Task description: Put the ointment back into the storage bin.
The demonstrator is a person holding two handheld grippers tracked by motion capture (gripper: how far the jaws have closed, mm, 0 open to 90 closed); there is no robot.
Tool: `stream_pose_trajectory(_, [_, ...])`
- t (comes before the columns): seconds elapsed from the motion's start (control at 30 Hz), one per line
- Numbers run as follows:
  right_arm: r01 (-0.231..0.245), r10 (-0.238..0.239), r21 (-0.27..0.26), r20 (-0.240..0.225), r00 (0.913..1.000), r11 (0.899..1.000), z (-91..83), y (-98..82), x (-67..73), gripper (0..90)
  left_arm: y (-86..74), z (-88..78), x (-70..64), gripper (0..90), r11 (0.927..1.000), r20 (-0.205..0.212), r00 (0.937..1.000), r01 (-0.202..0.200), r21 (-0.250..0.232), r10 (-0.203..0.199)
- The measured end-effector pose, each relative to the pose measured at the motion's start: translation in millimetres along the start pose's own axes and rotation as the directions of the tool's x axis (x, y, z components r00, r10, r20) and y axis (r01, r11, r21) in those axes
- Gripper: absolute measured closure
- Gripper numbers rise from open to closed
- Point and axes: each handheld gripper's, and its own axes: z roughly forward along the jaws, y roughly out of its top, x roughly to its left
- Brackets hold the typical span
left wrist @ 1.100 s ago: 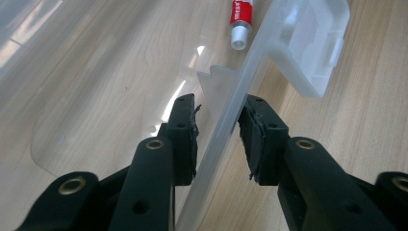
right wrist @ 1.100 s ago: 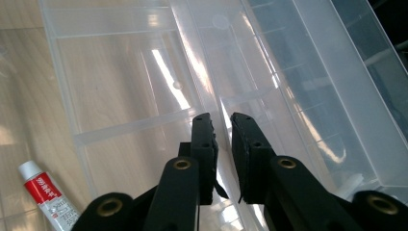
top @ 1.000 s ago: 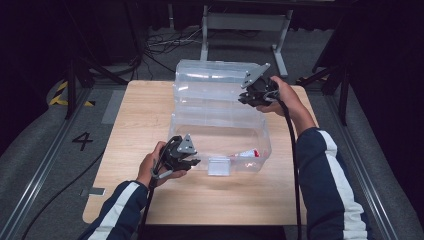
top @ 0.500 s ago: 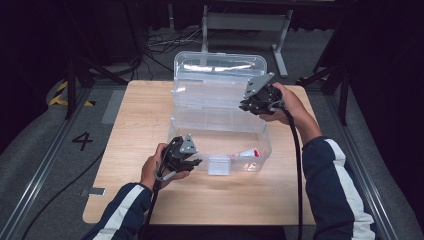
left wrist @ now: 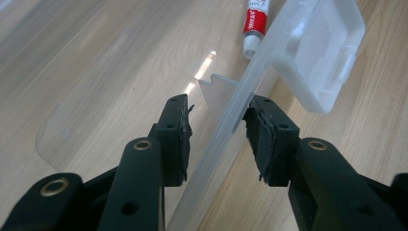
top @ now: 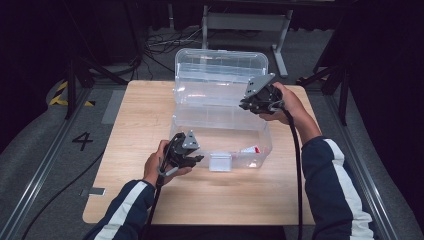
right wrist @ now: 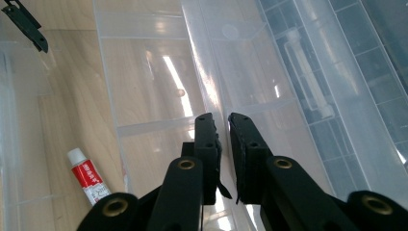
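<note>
Box: clear plastic storage box (top: 220, 131) sits mid-surface on the wooden surface (top: 130, 115), lid (top: 222, 70) hinged up at the back, white latch (top: 220, 162) on the front wall.
Left tool: left tool (top: 194, 159) straddles the box's front wall near its left corner; the jaws have just been opening, and in the left gripper view the wall (left wrist: 226, 125) stands between the pads without either pressing on it, so it is open.
Contents: red-and-white tube (top: 249, 149) lies on the box floor toward the right front.
Right tool: right tool (top: 246, 105) is at the lid's edge on the right; in the right gripper view its jaws stand almost together on the thin clear rim (right wrist: 214, 96), so it looks clamped on the lid.
Handling: box is probably light, stiff yet springy, and slick; thin walls could flex or slip.
Hold: rim or lid edge, close to a corner, seems the surest place.
</note>
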Motion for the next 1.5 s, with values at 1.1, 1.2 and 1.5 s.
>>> stream_pose_trajectory(1.1, [-0.027, 0.027, -0.035, -0.012, 0.9996, 0.999, -3.7, -10.7, 6.4, 81.6, 5.2, 7.5, 7.2, 58.6, 0.9999, -0.01, 0.9999, -0.004, -0.014, 0.004])
stream_pose_trajectory(1.2, [-0.029, 0.029, -0.034, -0.012, 0.9995, 0.999, -4.4, -11.3, 7.9, 81.6, 5.1, 7.5, 6.8, 58.5, 0.9999, -0.014, 0.9999, -0.007, -0.014, 0.007])
stream_pose_trajectory(1.5, [-0.028, 0.027, -0.045, -0.016, 0.9995, 0.999, -5.7, -13.8, 11.6, 81.3, 4.4, 8.2, 5.0, 57.2, 0.9996, -0.031, 0.9994, -0.019, -0.023, 0.018])
